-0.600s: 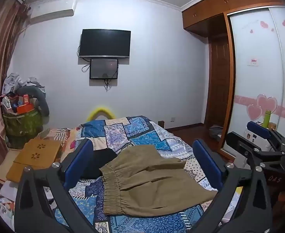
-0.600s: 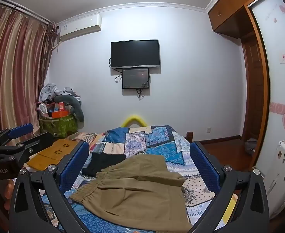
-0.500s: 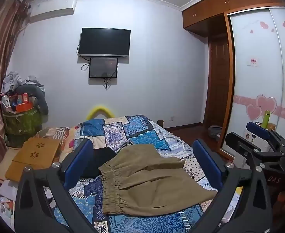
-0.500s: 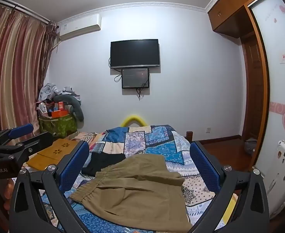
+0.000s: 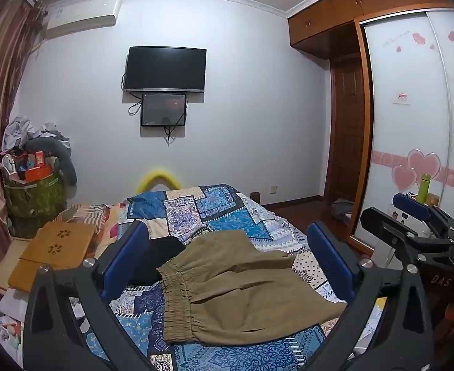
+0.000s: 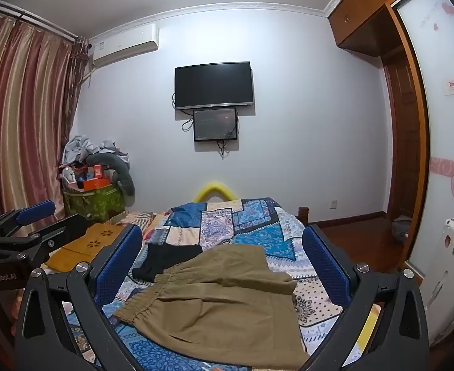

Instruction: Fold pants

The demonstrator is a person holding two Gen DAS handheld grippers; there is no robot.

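Khaki pants (image 5: 242, 287) lie spread on the patchwork bed cover, elastic waistband toward the left; they also show in the right wrist view (image 6: 220, 303). A black garment (image 5: 157, 258) lies beside the waistband on the left, also seen in the right wrist view (image 6: 165, 259). My left gripper (image 5: 227, 259) is open and empty, held above the near end of the bed. My right gripper (image 6: 222, 259) is open and empty at about the same height. Each gripper shows at the edge of the other's view.
The bed (image 5: 214, 210) with its blue patchwork cover runs toward the far wall. A wooden lap table (image 5: 53, 250) sits at the bed's left. A green hamper (image 5: 32, 198) piled with items stands in the left corner. A wardrobe (image 5: 406, 123) lines the right.
Both views have shifted only slightly. The pants and black garment lie as before. Both grippers stay open.
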